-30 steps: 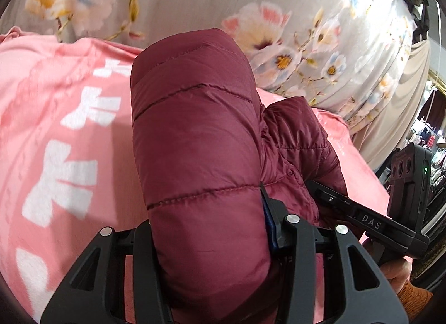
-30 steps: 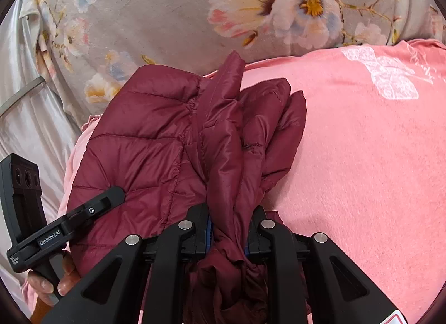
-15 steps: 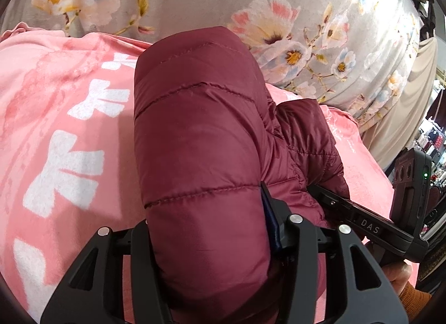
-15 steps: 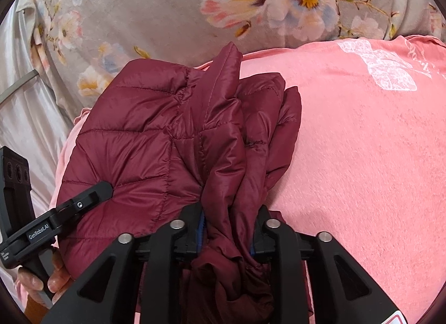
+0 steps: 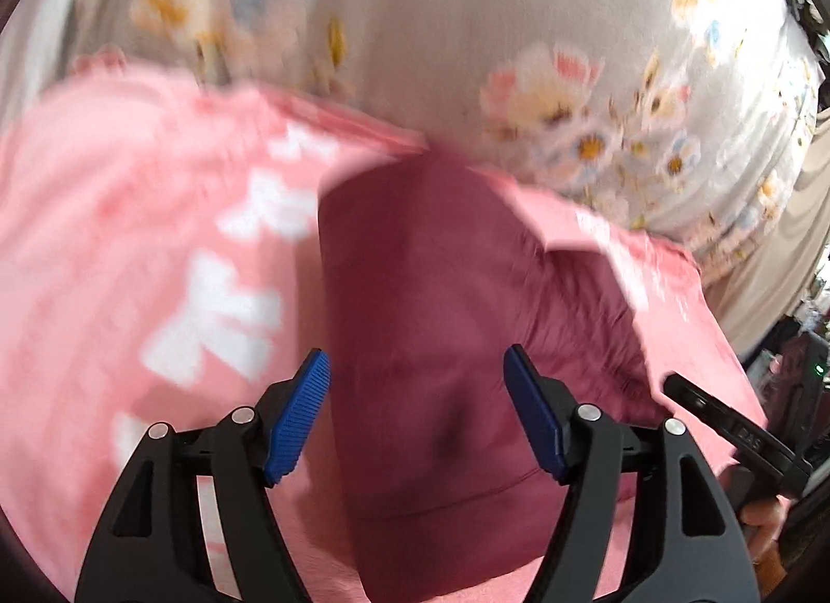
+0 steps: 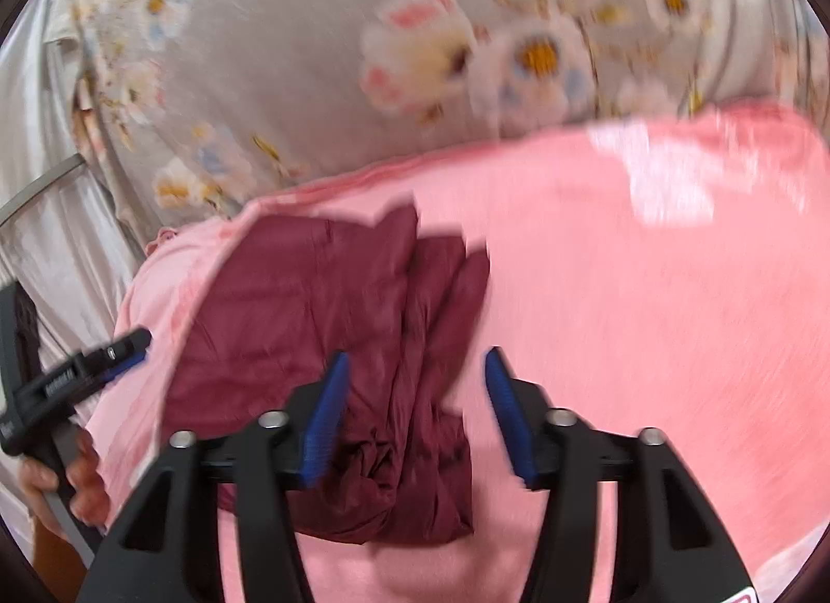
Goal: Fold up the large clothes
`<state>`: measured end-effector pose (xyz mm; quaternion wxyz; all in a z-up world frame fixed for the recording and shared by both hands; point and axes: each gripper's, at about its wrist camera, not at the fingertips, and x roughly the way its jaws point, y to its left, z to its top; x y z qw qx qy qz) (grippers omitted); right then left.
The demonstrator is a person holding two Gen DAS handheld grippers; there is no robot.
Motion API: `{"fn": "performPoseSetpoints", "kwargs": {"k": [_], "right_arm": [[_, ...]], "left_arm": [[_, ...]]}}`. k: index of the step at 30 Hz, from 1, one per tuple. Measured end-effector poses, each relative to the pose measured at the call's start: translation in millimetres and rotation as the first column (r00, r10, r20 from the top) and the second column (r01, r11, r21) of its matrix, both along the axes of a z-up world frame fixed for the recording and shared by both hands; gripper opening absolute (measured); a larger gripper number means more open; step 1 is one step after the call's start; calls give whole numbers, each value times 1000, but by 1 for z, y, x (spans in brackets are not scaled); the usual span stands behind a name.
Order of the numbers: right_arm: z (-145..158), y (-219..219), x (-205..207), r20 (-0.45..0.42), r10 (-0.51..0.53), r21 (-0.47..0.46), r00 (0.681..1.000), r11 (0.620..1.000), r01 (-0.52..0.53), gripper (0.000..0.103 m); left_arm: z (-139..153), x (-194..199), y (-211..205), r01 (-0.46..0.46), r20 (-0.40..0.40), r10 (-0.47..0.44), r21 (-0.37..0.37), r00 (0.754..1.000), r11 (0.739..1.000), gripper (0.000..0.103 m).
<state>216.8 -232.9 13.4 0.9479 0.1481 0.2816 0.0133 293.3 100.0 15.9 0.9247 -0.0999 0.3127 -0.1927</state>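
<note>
Nearest to us, our left claw (image 5: 417, 416) stands released, its jaws opening, the blue pads (image 5: 298, 416) clear of the cloth on either side. The maroon puffer jacket (image 5: 441, 344) lies just under and ahead of it, resting on the pink blanket (image 5: 155, 240) that covers the bed. Our right claw (image 6: 412, 411) is released too in its own view — both pads are free of fabric, though its jaws are closing a little — and the jacket's bunched, creased end (image 6: 394, 473) sits just below and to the left of that claw.

What could go wrong, as we judge it: the filling is springy and the shell slick, so with no grip on it the fold may puff up and slide apart. The loose gathered end near our right claw looks likeliest to flop out. A claw pulling away close to the cloth could also snag a pad on it and drag the bundle askew — and the soft blanket gives little grip to resist that.

The folded jacket's long axis runs away from both claws toward the flowered sheet (image 5: 467, 32) beyond. Its gathered end lies nearest us; its smoother, rounded end points away. Both views are blurred, so seams and finer detail are unclear.
</note>
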Motion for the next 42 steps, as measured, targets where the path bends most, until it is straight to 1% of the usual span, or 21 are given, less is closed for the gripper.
{"fn": "performPoseSetpoints", "kwargs": {"k": [2, 3, 5, 7, 10, 12, 13, 15, 17, 20, 25, 28, 33, 42], "right_arm": [[20, 10, 11, 5, -6, -41, 1000, 999, 6, 3], [27, 18, 21, 4, 12, -54, 1000, 998, -12, 1], [29, 32, 40, -18, 19, -86, 1000, 996, -21, 0], [20, 41, 61, -58, 17, -98, 998, 995, -23, 0], [-5, 45, 87, -117, 3, -109, 993, 994, -16, 0], [-16, 46, 95, -140, -8, -121, 990, 993, -9, 0], [-21, 45, 98, -153, -14, -120, 988, 993, -5, 0], [-34, 40, 103, -178, -20, -108, 984, 994, 1, 0], [-42, 41, 104, -189, -25, -116, 982, 993, 2, 0], [-53, 40, 106, -203, -27, -121, 979, 993, 2, 0], [-67, 38, 106, -206, -22, -103, 978, 995, 1, 0], [-71, 38, 106, -207, -20, -100, 978, 995, -1, 0], [-76, 40, 108, -203, -19, -104, 979, 995, -2, 0], [-83, 41, 109, -187, -18, -105, 982, 995, -2, 0]], "left_arm": [[32, -2, -3, -55, 59, 53, 31, 997, 998, 68], [45, -1, -8, -83, 73, 80, 49, 994, 995, 68], [70, 9, -24, -139, 83, 132, 90, 988, 986, 67], [78, 24, -43, -148, 64, 140, 128, 988, 981, 67], [67, 47, -64, -156, 22, 155, 199, 988, 968, 65], [49, 65, -76, -159, -25, 171, 252, 985, 955, 61], [37, 74, -79, -161, -57, 182, 264, 982, 951, 60], [21, 80, -81, -164, -95, 196, 275, 976, 947, 60], [4, 85, -82, -166, -120, 207, 288, 971, 943, 59], [-9, 88, -82, -172, -115, 215, 303, 970, 937, 60], [-18, 89, -86, -173, -103, 216, 323, 971, 931, 60], [-23, 89, -91, -173, -92, 216, 342, 972, 924, 61], [-31, 89, -95, -178, -78, 218, 351, 973, 919, 61], [-46, 88, -101, -202, -28, 227, 361, 974, 910, 62]]}}
